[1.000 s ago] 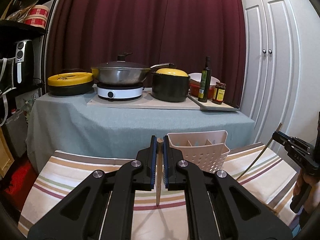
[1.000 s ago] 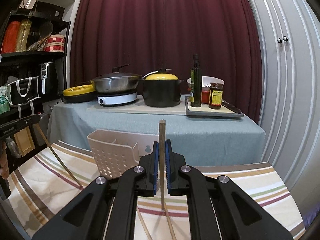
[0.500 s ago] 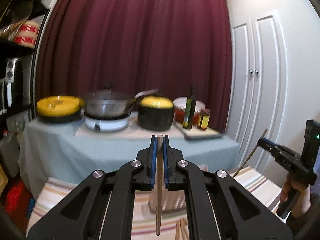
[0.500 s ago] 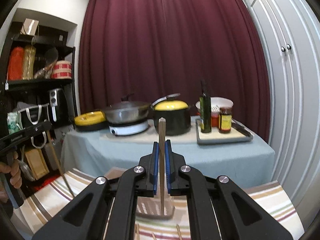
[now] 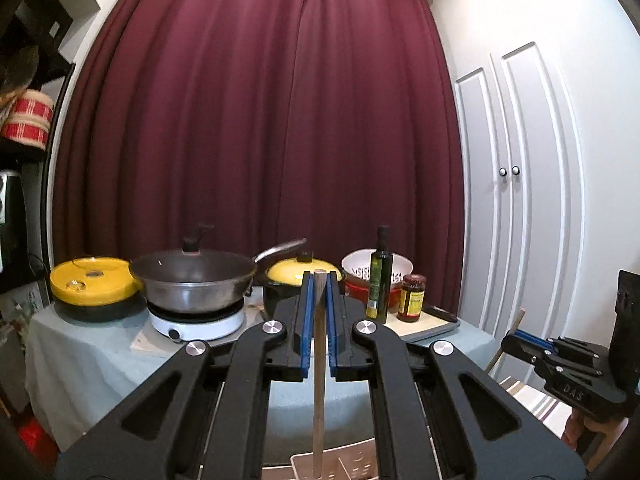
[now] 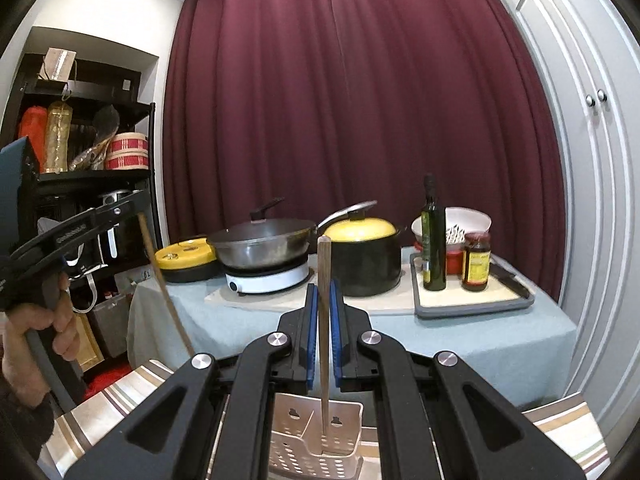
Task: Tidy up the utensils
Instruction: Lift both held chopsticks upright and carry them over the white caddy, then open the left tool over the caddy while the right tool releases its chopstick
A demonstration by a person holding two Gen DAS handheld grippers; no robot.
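Each gripper holds one wooden chopstick upright. My left gripper [image 5: 319, 280] is shut on a chopstick [image 5: 319, 380] whose lower end hangs over the white perforated utensil holder [image 5: 344, 466] at the bottom edge. My right gripper [image 6: 324, 292] is shut on a second chopstick [image 6: 325, 344]; its tip reaches down inside the right compartment of the utensil holder [image 6: 316, 444]. The left gripper [image 6: 116, 210] with its slanted chopstick [image 6: 166, 292] shows at the left of the right wrist view, a hand on its handle. The right gripper [image 5: 516, 344] shows at the right of the left wrist view.
A striped cloth [image 6: 100, 404] covers the near table under the holder. Behind it a grey-clothed table [image 6: 480, 332] carries a wok on a white hob [image 6: 264, 248], a black pot with a yellow lid [image 6: 362, 256], an oil bottle [image 6: 433, 236] and a jar on a tray. A black shelf [image 6: 88, 176] stands left, white cupboard doors [image 5: 520, 200] right.
Both grippers have risen and tipped upward with their chopsticks. The holder has dropped to the bottom of both views, and the right chopstick's tip now sits inside it.
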